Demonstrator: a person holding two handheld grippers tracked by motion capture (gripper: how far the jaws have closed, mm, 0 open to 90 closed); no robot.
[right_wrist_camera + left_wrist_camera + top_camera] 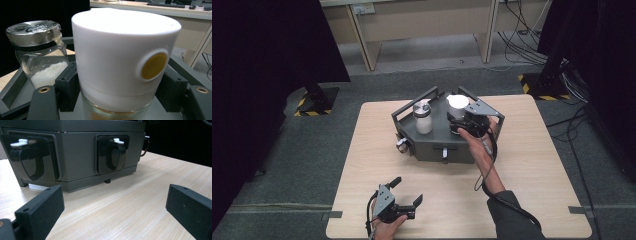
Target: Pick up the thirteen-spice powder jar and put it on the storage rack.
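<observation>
A dark grey box with an open railed top stands at the table's middle. On it are a foil-lidded glass jar of white grains and a white-capped jar with a yellow dot. My right gripper reaches in from the near side, and its jaws press both sides of the white-capped jar just below the cap. My left gripper rests open near the table's front edge, with nothing between its jaws, facing the box's front wall.
The box front carries two black latches with white tabs. Bare wooden table surrounds the box. Beyond the table are a grey floor, stand bases with yellow-black tape, desk legs and cables.
</observation>
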